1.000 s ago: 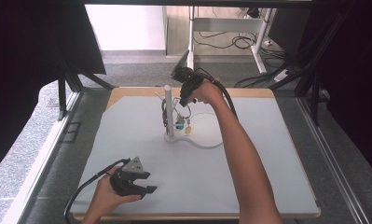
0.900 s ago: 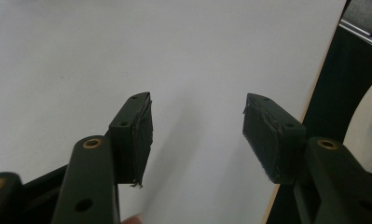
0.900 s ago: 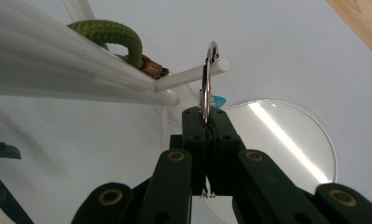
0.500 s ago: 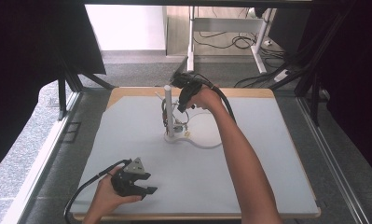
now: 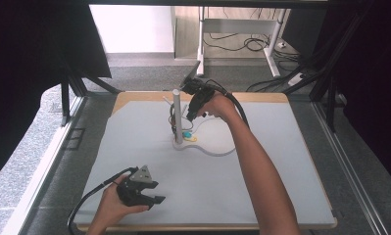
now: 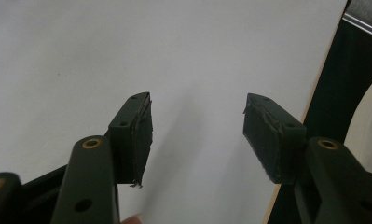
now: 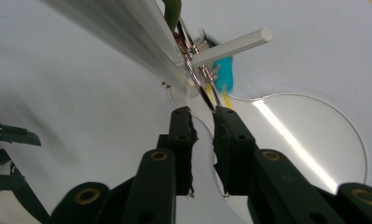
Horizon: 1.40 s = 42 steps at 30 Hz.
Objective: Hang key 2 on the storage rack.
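A white stand has an upright post (image 5: 176,115) on a flat base (image 5: 217,149), and a metal key ring (image 7: 193,70) with a teal tag (image 7: 223,74) hangs from its side peg (image 7: 235,42). Teal and yellow tags (image 5: 187,135) lie at the post's foot. My right gripper (image 5: 189,117) points down beside the post. Its jaws have just been opening and stand a narrow gap apart (image 7: 202,112), with the ring's lower end at their tips and nothing pressed between the pads. At the front left of the table rests my left gripper (image 5: 157,192), open and empty (image 6: 197,135).
The white mat (image 5: 261,171) covers a wooden tabletop with its edge (image 6: 314,93) close to the left gripper. Black frame legs (image 5: 65,98) flank the table, and cables (image 5: 232,44) lie on the floor behind it.
The right gripper has tilted and shifted slightly beside the post. The left hand and its gripper have stayed where they were.
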Each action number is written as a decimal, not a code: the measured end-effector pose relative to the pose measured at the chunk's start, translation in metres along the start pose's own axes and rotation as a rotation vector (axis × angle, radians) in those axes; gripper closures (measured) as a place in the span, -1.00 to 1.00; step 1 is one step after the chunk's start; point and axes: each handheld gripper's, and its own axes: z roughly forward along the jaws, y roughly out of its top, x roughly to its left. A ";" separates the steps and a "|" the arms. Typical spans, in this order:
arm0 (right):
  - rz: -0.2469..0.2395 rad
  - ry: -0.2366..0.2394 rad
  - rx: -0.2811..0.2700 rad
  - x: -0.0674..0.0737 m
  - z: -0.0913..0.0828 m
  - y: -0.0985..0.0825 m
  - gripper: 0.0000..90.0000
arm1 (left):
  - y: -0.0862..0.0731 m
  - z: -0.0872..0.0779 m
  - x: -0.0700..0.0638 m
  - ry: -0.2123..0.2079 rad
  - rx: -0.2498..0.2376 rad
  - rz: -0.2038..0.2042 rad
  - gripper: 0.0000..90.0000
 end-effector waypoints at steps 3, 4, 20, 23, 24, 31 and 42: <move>0.004 -0.005 -0.016 0.001 -0.006 -0.003 0.54 | 0.000 0.000 0.001 0.000 -0.001 0.000 -0.05; 0.001 -0.008 -0.020 0.001 -0.008 -0.005 0.47 | 0.000 0.000 0.001 -0.001 -0.006 -0.003 -0.05; 0.000 -0.058 -0.201 -0.006 -0.031 -0.067 0.01 | 0.001 0.008 0.002 0.012 0.021 -0.009 -0.05; 0.010 -0.061 -0.258 -0.009 -0.033 -0.096 -0.01 | 0.000 0.008 0.001 0.021 0.031 -0.006 -0.05; 0.011 -0.059 -0.273 -0.010 -0.033 -0.104 -0.01 | 0.000 0.008 0.000 0.024 0.032 -0.003 -0.05; 0.047 -0.039 -0.392 -0.011 -0.026 -0.190 -0.01 | 0.000 0.006 -0.003 0.030 0.022 -0.012 -0.06; 0.134 -0.026 -0.505 -0.020 0.006 -0.293 -0.01 | -0.002 0.009 -0.003 0.061 0.049 -0.002 -0.06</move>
